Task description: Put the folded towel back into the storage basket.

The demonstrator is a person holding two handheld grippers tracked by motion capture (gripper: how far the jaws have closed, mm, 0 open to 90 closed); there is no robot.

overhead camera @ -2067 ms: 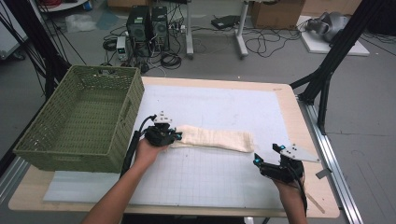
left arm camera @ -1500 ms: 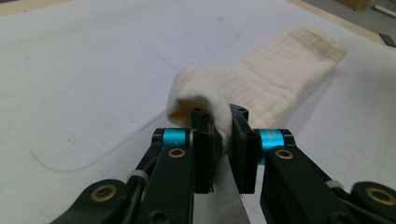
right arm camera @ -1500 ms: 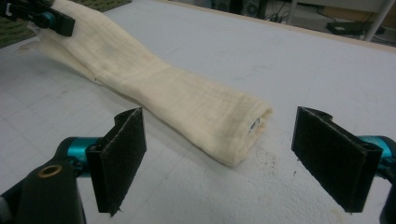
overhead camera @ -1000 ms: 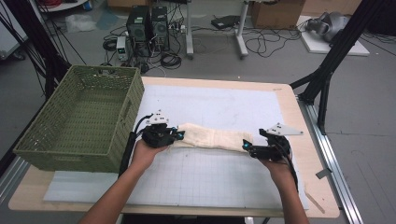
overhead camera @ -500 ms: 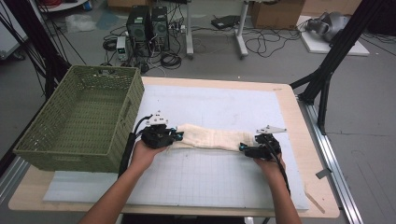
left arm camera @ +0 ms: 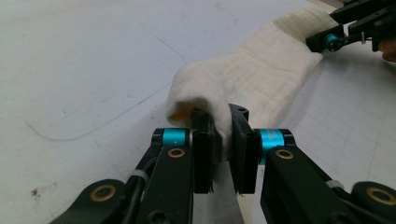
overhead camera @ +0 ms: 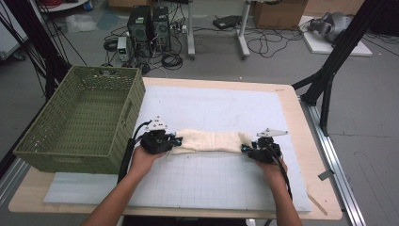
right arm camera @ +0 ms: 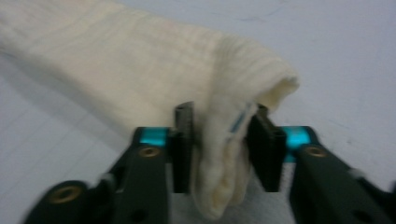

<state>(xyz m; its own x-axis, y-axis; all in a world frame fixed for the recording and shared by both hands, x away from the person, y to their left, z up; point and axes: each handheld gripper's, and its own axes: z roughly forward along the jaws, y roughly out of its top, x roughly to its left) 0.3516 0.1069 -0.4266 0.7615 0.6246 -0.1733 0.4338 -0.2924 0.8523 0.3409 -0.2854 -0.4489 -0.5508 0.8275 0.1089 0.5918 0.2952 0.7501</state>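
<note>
Two hand-held grippers are on one cloth (overhead camera: 211,140), and I have one at each end. The cloth is a cream, loosely rolled or folded strip lying across the middle of the white mat (overhead camera: 226,106) on the worktop (overhead camera: 294,106), running left to right just ahead of my hands.

My left hand-held gripper (overhead camera: 175,141) is clamped on the cloth's left end. In the left gripper view its jaws stand close together with a fold of the fabric (left arm camera: 224,84) pinched between the pads, and the rest of the strip runs away toward the upper right, where my other hand-held gripper (left arm camera: 322,41) meets the far end.

My right hand-held gripper (overhead camera: 244,149) sits at the right end. Its jaws have just been closing, and in the right gripper view (right arm camera: 219,154) a thick bunch of the cloth (right arm camera: 140,65) stands between them. The left pad presses against the fabric; on the right side the picture is blurred, but the fold fills the gap up to that pad, so I read it as gripped.

A green woven basket (overhead camera: 127,110) stands at the left edge of the worktop, near my left hand (overhead camera: 143,157) but apart from the cloth.
</note>
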